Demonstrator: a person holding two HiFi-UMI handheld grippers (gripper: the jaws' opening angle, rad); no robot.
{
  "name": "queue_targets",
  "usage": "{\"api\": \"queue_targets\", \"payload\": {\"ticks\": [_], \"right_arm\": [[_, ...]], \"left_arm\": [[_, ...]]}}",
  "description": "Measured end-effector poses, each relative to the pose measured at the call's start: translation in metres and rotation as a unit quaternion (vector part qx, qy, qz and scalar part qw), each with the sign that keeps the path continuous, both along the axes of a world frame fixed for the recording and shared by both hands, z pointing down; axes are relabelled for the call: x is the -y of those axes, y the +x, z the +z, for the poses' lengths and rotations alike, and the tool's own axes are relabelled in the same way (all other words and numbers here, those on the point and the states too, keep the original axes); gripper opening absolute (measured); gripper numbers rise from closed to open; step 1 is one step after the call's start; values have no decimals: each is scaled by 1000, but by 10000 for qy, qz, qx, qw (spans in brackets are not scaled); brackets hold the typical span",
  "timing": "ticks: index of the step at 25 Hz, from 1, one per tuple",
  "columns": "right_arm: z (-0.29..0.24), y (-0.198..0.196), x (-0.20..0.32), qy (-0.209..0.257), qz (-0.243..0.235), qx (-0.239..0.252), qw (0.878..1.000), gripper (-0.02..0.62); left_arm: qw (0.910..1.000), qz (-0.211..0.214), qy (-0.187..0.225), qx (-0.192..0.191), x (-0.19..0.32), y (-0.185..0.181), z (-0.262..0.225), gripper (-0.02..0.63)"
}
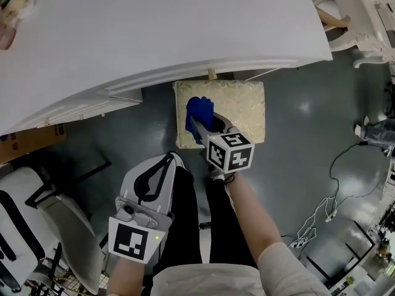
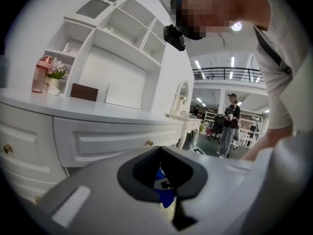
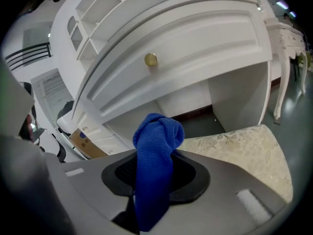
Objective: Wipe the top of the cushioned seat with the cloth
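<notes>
Since the right gripper (image 1: 200, 127) pinches only a fold of the blue cloth (image 1: 197, 110) on the cushioned seat (image 1: 247, 113), dragging could pull it loose; the left gripper (image 1: 166, 160) hangs closed, empty

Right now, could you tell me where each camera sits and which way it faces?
Head view: on the head, looking steeply down at seat, cloth, left gripper, right gripper, forearms, legs.
Left gripper view: on the left gripper, low, facing the desk; own shut jaws and torso show.
Right gripper view: on the right gripper, facing seat and desk; jaws shut on cloth.
All three show the cloth.
</notes>
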State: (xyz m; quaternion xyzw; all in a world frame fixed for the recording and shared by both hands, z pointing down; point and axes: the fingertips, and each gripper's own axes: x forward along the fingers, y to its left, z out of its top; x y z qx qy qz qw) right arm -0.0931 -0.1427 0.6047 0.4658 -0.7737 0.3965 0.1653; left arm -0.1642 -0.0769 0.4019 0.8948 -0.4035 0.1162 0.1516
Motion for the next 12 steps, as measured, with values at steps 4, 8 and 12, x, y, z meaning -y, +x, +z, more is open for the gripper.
{"api": "queue_targets", "payload": {"ticks": [4, 8, 12], "right_arm": [[27, -5, 8, -155, -28, -236, 9996, 141], [47, -13, 17, -224, -87, -426, 9988, 146], [63, -17, 26, -307, -144, -638, 9974, 161]], "left_arm": [[10000, 50, 15, 67, 4, -8, 4, 0], [9999, 40, 18, 103, 9, -17, 9, 0], [10000, -3, -35, 68, 12, -24, 14, 0]]}}
